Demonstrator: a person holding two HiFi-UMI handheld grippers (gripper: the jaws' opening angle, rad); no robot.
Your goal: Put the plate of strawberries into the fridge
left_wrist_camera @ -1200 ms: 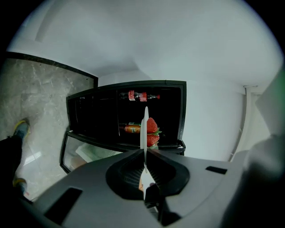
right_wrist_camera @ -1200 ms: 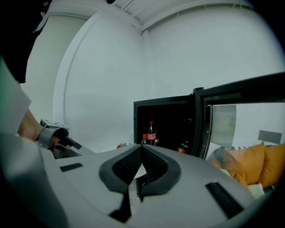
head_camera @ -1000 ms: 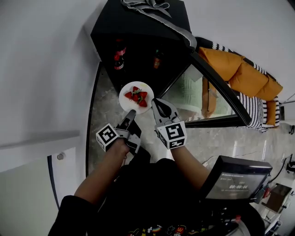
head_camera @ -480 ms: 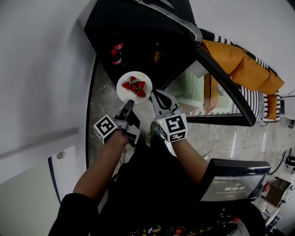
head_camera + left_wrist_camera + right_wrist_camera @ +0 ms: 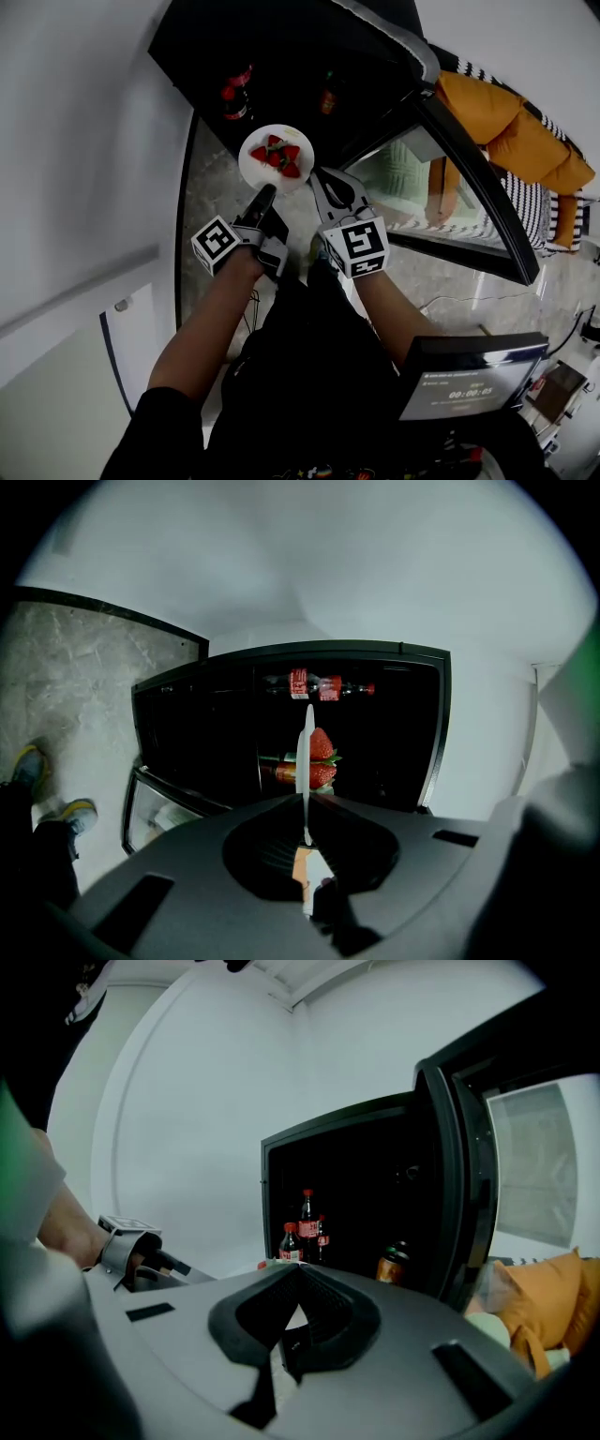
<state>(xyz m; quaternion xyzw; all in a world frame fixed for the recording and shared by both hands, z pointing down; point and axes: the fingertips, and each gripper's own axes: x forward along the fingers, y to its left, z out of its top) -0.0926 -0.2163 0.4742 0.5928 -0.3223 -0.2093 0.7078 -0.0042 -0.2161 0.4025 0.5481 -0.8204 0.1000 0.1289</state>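
Centrally: white plate (image 5: pixel 256 174), held in the air in front of the open fridge (image 5: pixel 281 52), at the near edge of its dark opening. Cannot tell whether it has crossed the threshold. Strawberries (image 5: pixel 277 155), red, heaped in the plate's middle.

Left tongs (image 5: pixel 264 194) are clamped on the plate's near rim. The left gripper view shows the plate (image 5: pixel 306 747) edge-on as a thin white line running out from between the closed tips, with strawberries (image 5: pixel 321 746) on its right face and the fridge interior behind.

Right tongs (image 5: pixel 317 176) sit just right of the left pair, tips near the plate's near-right rim. Contact with the plate not clear. In the right gripper view these tongs (image 5: pixel 298 1267) are drawn together to a point with nothing between them.

Fridge is low, black, set against a pale wall. Inside at far left are bottles (image 5: pixel 307 1215) with red labels and caps, and to their right a can (image 5: pixel 393 1262). The glass-paned door (image 5: pixel 473 202) swings out to the right.

Beyond the door, far right, an orange cushion (image 5: pixel 511 131) lies on striped fabric. The floor (image 5: pixel 208 211) is grey and mottled. At near right is a dark screen (image 5: pixel 469 380) with pale digits.
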